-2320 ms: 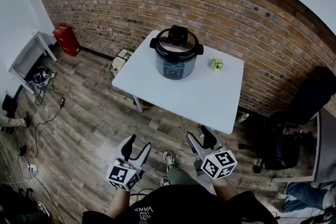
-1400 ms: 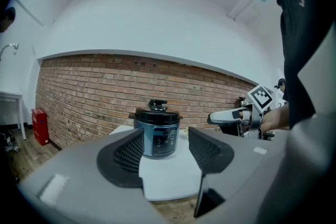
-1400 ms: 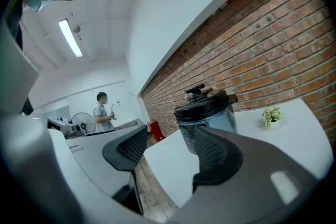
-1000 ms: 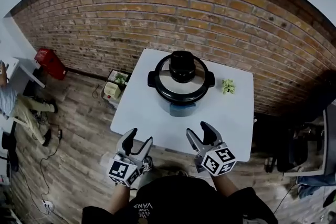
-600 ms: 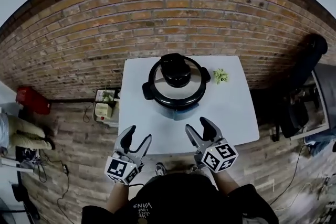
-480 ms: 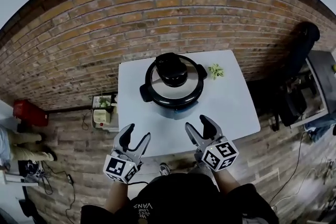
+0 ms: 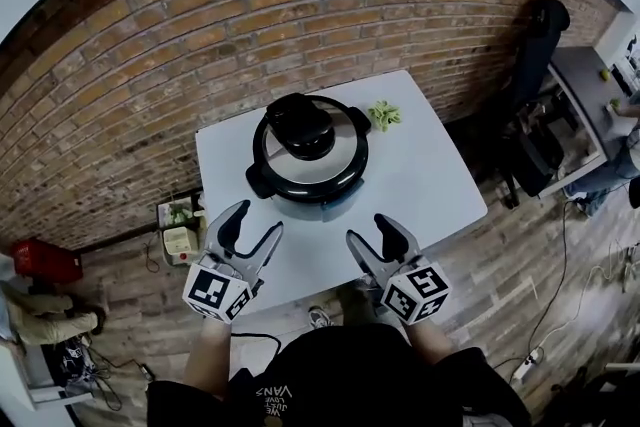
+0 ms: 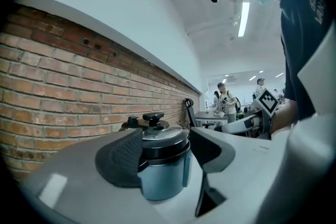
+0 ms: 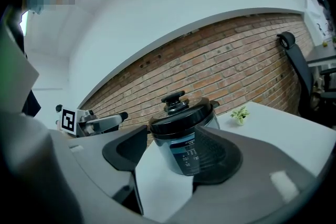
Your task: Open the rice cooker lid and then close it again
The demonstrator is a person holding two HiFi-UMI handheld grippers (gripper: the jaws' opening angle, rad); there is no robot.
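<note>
on the white bench [image 7: 420, 175], toward its far side, the rice cooker [image 7: 307, 183] stands with its lid [image 7: 320, 160] down and a black knob [image 7: 298, 125] on top, with a small green plant [image 7: 384, 115] just to its right. the left gripper [image 7: 250, 227] and right gripper [image 7: 372, 233] hover at the near edge, both short of the cooker, jaws apart with nothing between them; the left jaws have just been opening a little further. the step in hand looks like the approach: bring one gripper in level with the knob, centre it between the jaws before closing, and brace the body with the other so the cooker does not slide.
</note>
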